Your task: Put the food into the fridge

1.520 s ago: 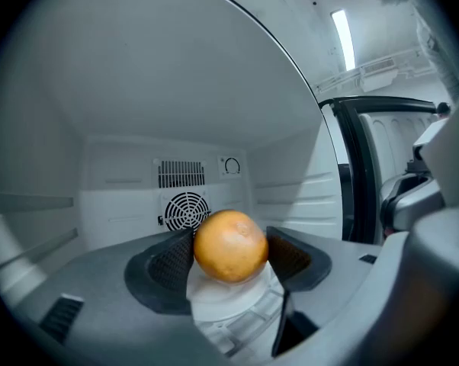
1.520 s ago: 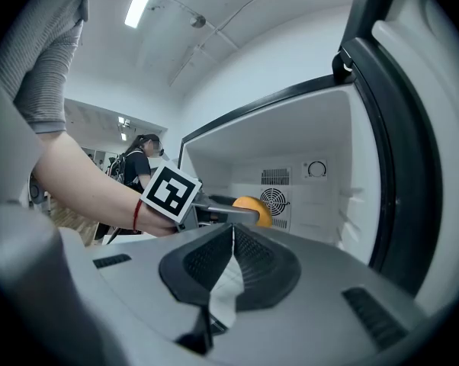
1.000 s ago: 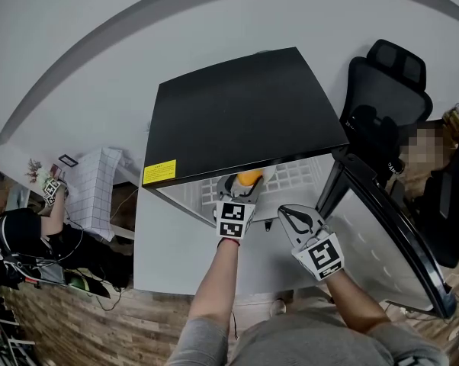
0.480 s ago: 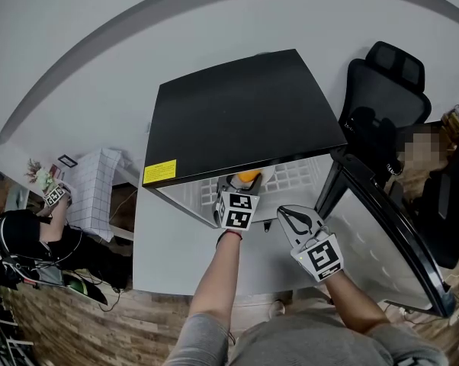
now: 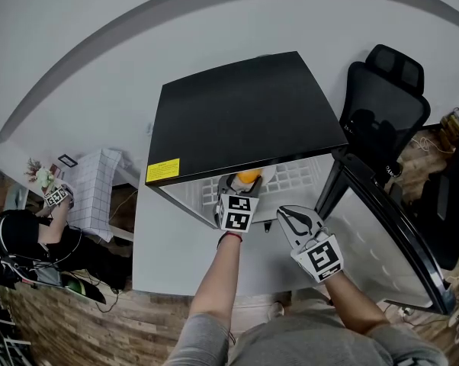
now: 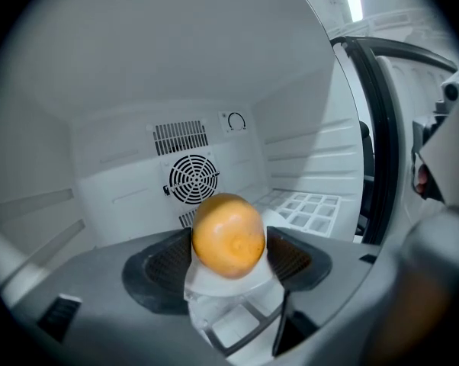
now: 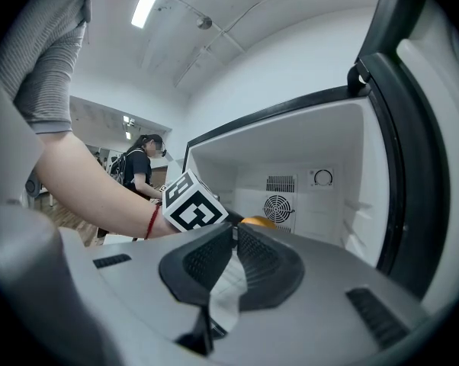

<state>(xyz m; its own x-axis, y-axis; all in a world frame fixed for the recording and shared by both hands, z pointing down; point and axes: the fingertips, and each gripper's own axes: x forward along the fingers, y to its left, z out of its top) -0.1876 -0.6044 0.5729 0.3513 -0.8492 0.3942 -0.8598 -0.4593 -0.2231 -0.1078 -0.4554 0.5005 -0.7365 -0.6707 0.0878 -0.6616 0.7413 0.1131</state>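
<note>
White fridge [image 6: 123, 90] walls and a far fan grille [image 6: 193, 179] frame a smooth round orange [image 6: 228, 235] clamped by the left gripper [image 6: 229, 258]; right gripper [image 7: 234, 244] is closed, empty.

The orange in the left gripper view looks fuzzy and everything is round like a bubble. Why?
Left gripper view: the orange sits very close to the lens between the fingers, so it looks soft, while the fan grille behind is crisper; the wide-angle lens bends the fridge walls and darkens the corners. Head view: the same kind of lens probably bows the grey band into an arc.
</note>
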